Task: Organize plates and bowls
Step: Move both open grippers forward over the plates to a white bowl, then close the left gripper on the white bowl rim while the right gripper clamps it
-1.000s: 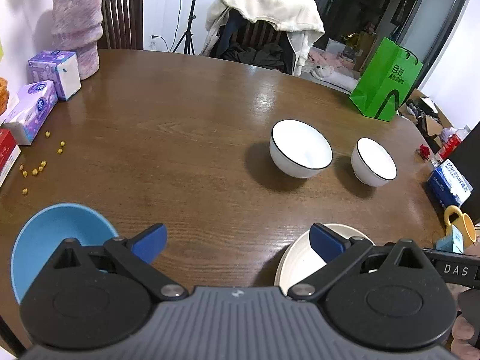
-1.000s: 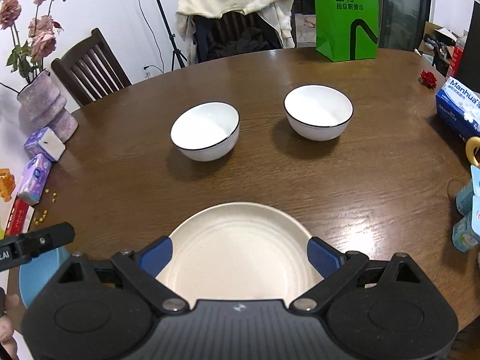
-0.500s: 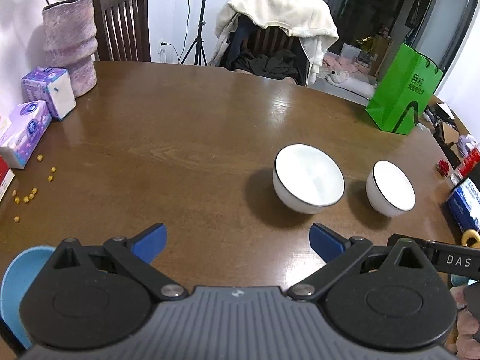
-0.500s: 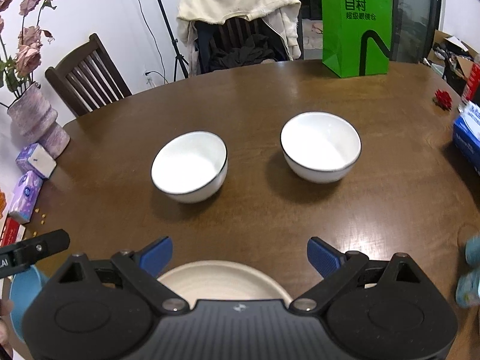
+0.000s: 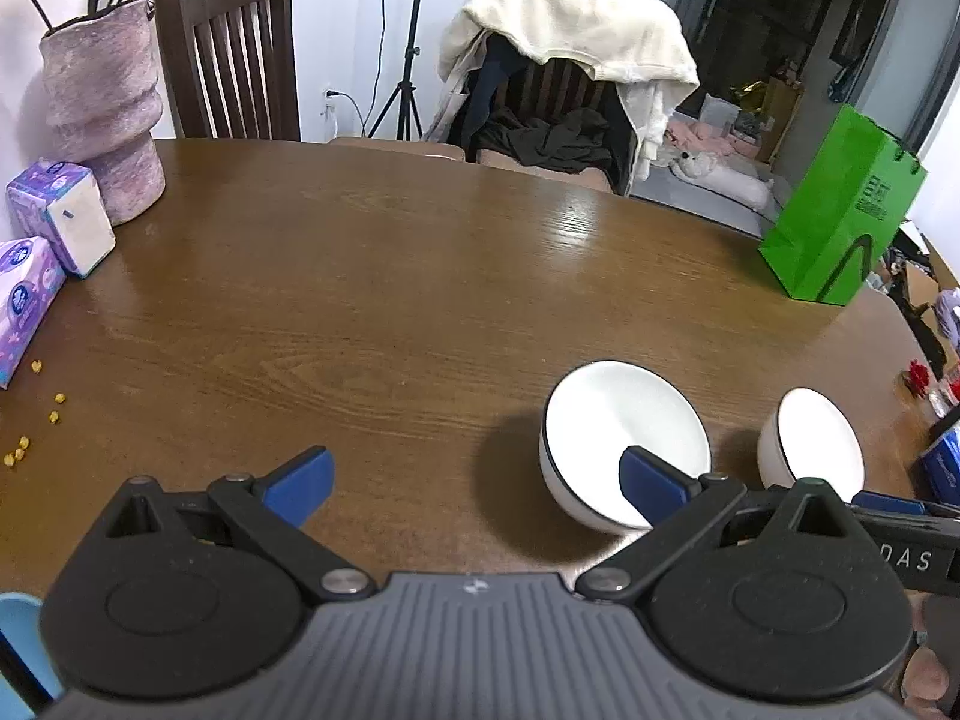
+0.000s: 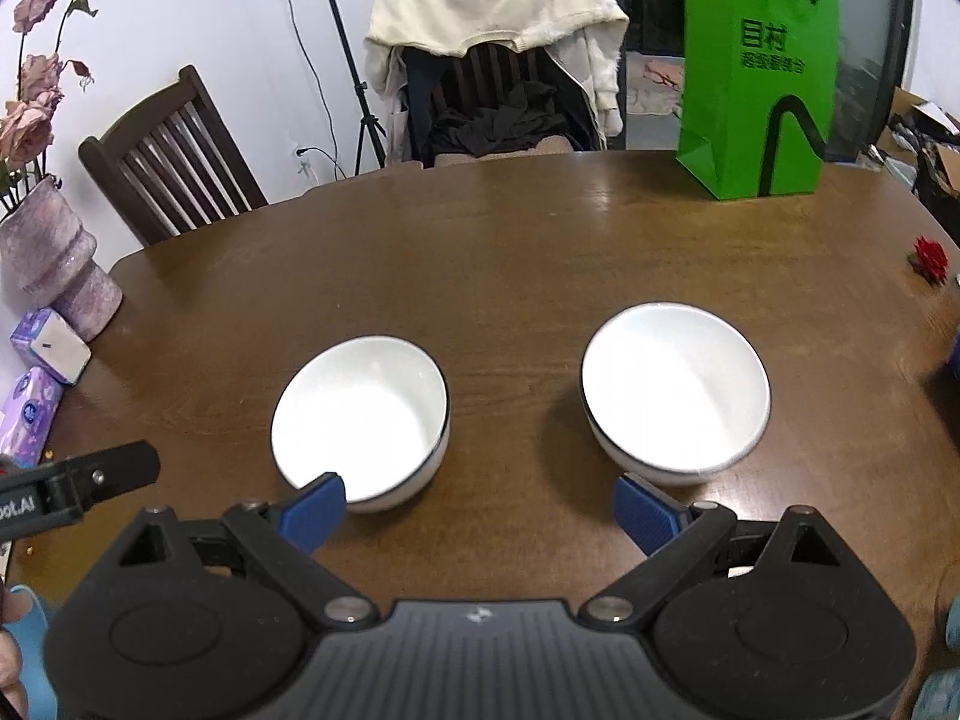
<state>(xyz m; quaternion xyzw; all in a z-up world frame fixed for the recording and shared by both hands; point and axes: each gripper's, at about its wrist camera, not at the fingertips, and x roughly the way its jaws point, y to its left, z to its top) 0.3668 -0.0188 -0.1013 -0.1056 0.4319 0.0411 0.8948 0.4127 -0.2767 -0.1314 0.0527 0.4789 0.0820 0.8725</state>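
We read "DAS" on the right hand-held gripper (image 6: 480, 507) seen from the left one (image 5: 474, 480); the green bag (image 6: 759, 78) carries unreadable characters. Both are spread, empty. Two white, dark-rimmed bowls (image 6: 360, 420) (image 6: 675, 387) sit on the bench (image 6: 510, 264) just ahead.

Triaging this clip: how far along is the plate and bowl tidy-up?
Done: nothing visibly. The two white bowls, left bowl and right bowl, sit apart on the table, unstacked. In hand: nothing; left gripper and right gripper are both open and empty, the right one facing the bowls. Left: gathering the bowls; a blue dish barely shows at the frame edge.
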